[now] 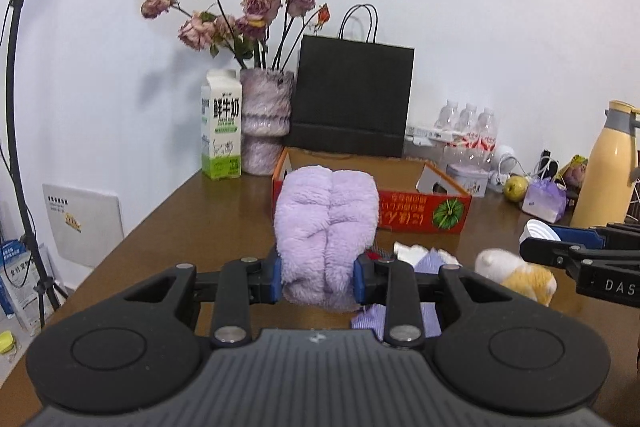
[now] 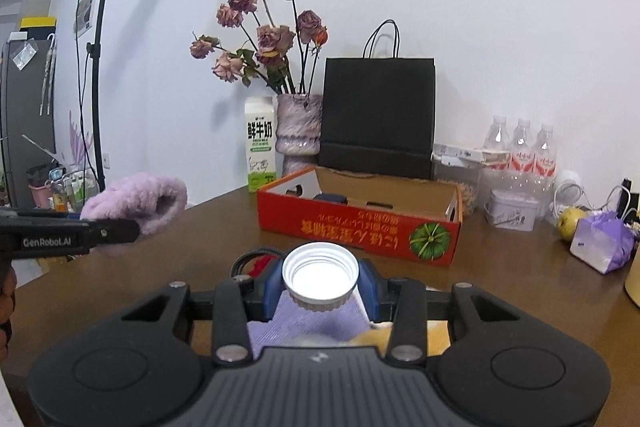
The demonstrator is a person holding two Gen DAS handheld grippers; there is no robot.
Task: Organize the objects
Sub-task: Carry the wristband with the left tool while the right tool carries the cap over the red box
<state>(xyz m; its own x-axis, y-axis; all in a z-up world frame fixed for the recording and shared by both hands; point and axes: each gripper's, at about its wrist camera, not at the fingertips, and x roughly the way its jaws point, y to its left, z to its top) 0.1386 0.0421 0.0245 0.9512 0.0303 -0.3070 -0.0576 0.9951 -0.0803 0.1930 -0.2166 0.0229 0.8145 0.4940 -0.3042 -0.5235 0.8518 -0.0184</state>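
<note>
My left gripper [image 1: 319,273] is shut on a fluffy purple slipper [image 1: 326,231] and holds it above the brown table, in front of the red cardboard box [image 1: 424,213]. The slipper also shows at the left of the right wrist view [image 2: 140,205]. My right gripper [image 2: 320,291] is shut on a white jar lid [image 2: 320,275], its open side facing the camera, held above a purple striped cloth [image 2: 304,323]. The red box [image 2: 360,227] lies just beyond it, with dark items inside. The right gripper also shows at the right edge of the left wrist view [image 1: 540,239].
A yellow and white plush toy [image 1: 516,275] and the striped cloth [image 1: 432,263] lie on the table. A milk carton [image 1: 222,125], a vase of dried roses [image 1: 266,123], a black paper bag [image 1: 352,95], water bottles [image 2: 520,147], a tin [image 2: 512,213] and a yellow flask [image 1: 608,167] stand behind.
</note>
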